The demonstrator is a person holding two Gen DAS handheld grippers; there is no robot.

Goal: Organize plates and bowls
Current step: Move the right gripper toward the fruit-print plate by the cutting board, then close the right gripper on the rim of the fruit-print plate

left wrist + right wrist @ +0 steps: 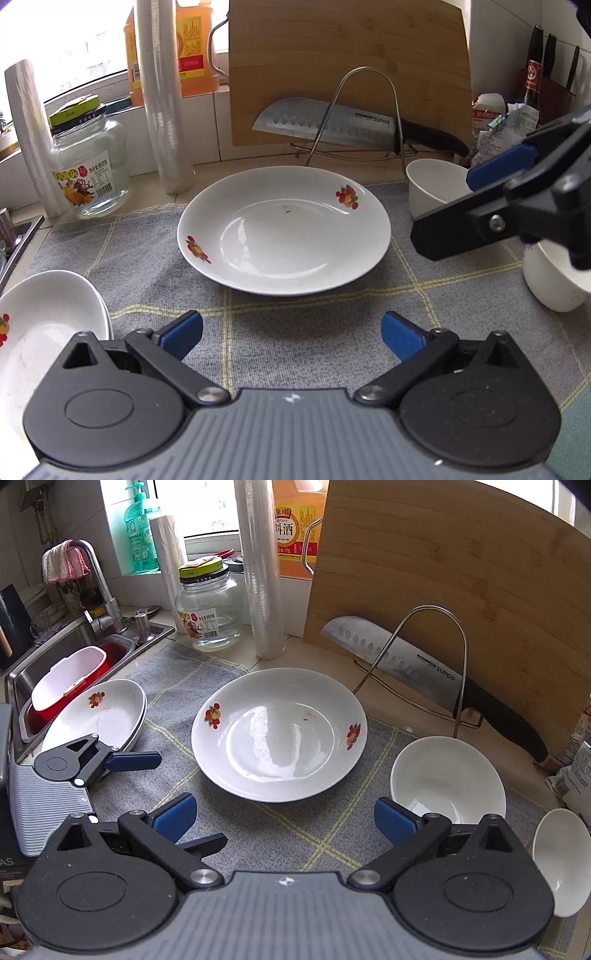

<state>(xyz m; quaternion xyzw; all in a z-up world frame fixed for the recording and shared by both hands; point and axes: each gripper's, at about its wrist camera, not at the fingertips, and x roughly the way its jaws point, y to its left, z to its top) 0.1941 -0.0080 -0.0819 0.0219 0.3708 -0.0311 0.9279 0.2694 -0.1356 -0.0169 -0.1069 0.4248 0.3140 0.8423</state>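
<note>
A white plate with fruit decals (284,229) (279,734) lies in the middle of the grey checked mat. Just short of its near rim, my left gripper (291,330) stands open with nothing between its fingers. My right gripper (284,808) is open too and holds nothing, facing the same plate. From the left wrist view the right gripper (443,206) hovers in front of a white bowl (432,184) (447,775). A second white bowl (554,280) (561,860) sits nearer on the right. Two stacked decal plates (37,332) (99,716) rest at the left.
Behind the plate, a bamboo cutting board (347,66) leans with a cleaver (325,125) on a wire rack (424,653). A glass jar (88,173), film rolls (162,96) and an orange bottle (192,48) line the back. The sink (74,653) lies left; food packets (495,122) sit right.
</note>
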